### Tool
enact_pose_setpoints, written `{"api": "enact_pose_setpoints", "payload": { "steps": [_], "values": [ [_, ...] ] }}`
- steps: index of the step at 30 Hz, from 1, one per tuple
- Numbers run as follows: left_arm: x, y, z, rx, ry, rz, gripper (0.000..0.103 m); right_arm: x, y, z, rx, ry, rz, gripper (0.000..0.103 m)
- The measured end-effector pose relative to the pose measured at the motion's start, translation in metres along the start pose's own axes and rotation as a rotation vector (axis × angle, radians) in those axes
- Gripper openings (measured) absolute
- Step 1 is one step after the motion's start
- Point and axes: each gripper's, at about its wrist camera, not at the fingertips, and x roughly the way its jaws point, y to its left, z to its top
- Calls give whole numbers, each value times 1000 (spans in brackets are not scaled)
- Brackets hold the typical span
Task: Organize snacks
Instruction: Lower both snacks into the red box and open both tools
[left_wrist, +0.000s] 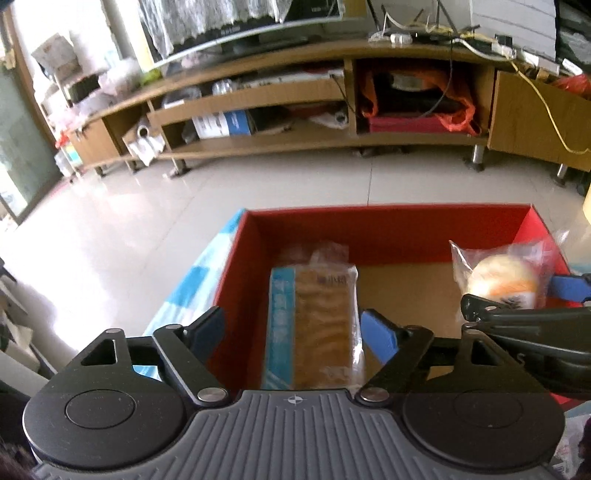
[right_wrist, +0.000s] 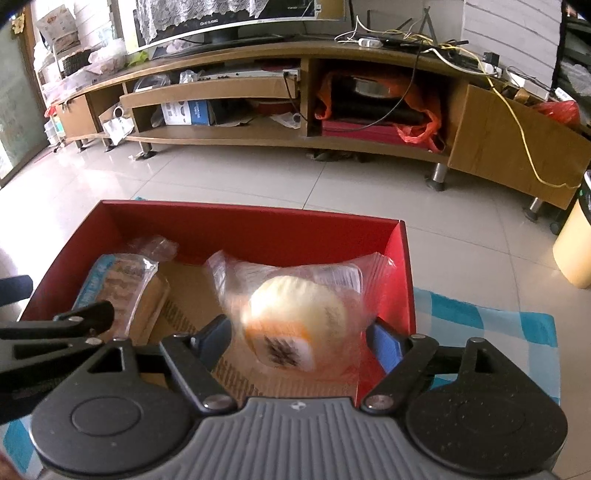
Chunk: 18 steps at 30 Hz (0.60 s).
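Black linkage arms, blue jaws, ribbed grey housing, silver rivets

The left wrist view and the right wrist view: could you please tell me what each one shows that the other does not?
Only the left wrist view shows the left claw straddling the long blue-edged biscuit pack, its pads clear of the pack. Only the right wrist view shows the right claw around the bagged round bun, and a pale yellow bin on the floor at the right. Both show the red box holding the two snacks, the blue checked cloth beneath it, and the wooden TV stand behind.
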Motion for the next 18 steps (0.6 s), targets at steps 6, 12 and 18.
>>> {"api": "enact_pose_setpoints", "payload": {
  "steps": [6,12,18],
  "values": [
    [-10,-1,1,14,-42,16,87,-6,0,1,4,-34,-18,82],
    [-21,2,-1,18,-72,14,88,-16,3,2,-13,-58,-35,82],
    [-34,9,0,3,-93,-4,88,-29,1,0,2,-71,-34,82]
  ]
}}
